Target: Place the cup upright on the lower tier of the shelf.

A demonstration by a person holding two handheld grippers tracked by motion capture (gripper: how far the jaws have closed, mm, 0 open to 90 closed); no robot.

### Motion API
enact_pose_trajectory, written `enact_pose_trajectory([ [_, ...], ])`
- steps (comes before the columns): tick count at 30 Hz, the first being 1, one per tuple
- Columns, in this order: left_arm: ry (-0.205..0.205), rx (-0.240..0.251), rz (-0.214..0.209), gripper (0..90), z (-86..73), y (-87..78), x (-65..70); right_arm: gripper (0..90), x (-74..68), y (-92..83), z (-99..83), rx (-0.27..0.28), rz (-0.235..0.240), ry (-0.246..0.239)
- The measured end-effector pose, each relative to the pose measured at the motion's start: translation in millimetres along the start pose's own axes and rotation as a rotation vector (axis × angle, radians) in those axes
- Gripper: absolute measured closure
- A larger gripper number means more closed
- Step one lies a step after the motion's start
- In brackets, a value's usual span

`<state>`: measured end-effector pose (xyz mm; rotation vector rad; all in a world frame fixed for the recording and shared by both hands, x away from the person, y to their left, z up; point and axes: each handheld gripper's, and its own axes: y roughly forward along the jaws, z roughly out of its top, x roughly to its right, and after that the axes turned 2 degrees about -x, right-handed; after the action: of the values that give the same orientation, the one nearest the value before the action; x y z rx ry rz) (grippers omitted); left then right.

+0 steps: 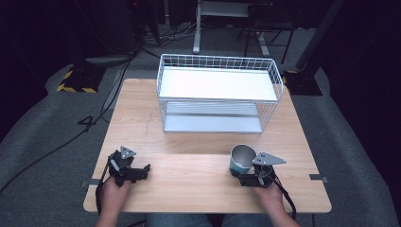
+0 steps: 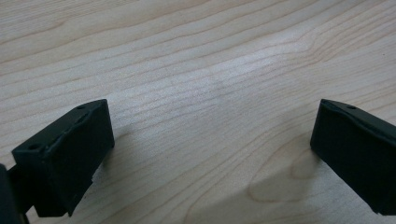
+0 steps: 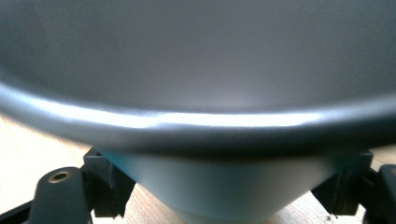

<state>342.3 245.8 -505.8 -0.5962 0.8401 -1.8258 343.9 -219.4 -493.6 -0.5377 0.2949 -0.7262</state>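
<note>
Wooden counter (image 1: 189, 161) — light grain, square top.

White wire shelf rack (image 1: 217, 92) — two tiers, at the far middle of the counter, both shelves bare.

Metal cup (image 1: 242, 158) — teal outside, steel-grey inside, at the near right of the counter, tilted with its mouth toward the rack. In the right gripper view its rim (image 3: 187, 121) spans the frame.

Right gripper (image 1: 246, 176) — held in the person's right hand (image 1: 269, 191); fingers (image 3: 100, 186) clenched on the cup's lower body from both sides.

Left gripper (image 1: 142, 171) — near left, in the left hand (image 1: 113, 191); fingers (image 2: 70, 154) spread wide, released, just over bare wood.
</note>
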Motion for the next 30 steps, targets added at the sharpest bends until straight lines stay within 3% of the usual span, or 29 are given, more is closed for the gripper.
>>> enact_pose_trajectory([
  [13, 0.000, 0.000, 0.000, 0.0, 0.0, 0.0, 0.0, 21.7, -0.6, -0.8, 3.1, -0.006, -0.003, -0.012],
  [30, -0.012, 0.000, 0.012, 0.0, -1.2, -0.9, 1.3, 21.7, 12.0, -2.0, 46.4, 0.010, 0.009, -0.032],
])
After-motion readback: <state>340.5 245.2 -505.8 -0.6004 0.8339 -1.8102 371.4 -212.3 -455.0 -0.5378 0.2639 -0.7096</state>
